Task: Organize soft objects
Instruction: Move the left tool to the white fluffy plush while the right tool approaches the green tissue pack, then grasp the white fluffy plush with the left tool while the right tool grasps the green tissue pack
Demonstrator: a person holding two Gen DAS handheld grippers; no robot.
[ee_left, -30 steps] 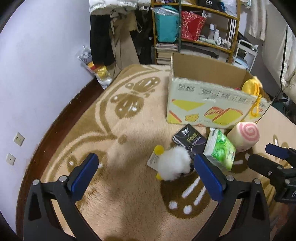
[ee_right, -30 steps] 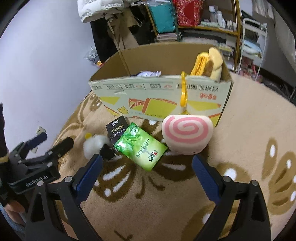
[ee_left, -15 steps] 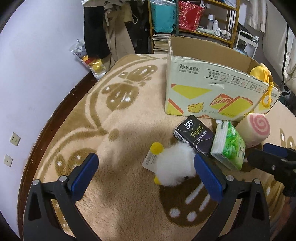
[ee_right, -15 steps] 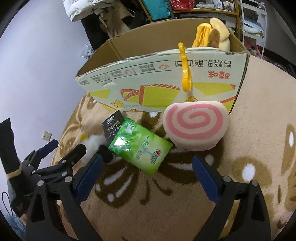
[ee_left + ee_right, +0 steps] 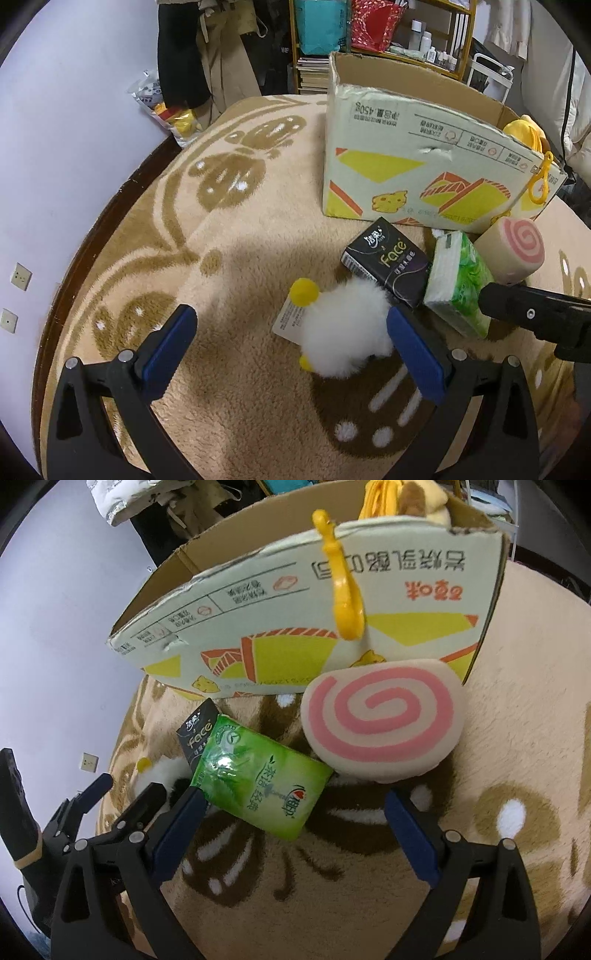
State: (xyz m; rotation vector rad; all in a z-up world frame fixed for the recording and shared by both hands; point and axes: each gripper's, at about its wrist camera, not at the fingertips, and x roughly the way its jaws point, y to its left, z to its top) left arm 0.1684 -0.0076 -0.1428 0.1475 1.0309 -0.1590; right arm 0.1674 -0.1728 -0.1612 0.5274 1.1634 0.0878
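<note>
Approach step: left gripper (image 5: 291, 343) gapes wide, empty, at the fluffy white plush toy (image 5: 345, 332) lying on the carpet; right gripper (image 5: 291, 819), equally wide and empty, faces the green tissue pack (image 5: 258, 779); next comes closing on them

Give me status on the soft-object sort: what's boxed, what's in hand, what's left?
Boxed: a yellow plush sits in the cardboard box, its clip over the rim. In hand: nothing; both tongs are open, left tongs near the white fluffy toy, right tongs near the green tissue pack. Left on the rug: those, the black tissue pack and the swirl-roll plush.
</note>
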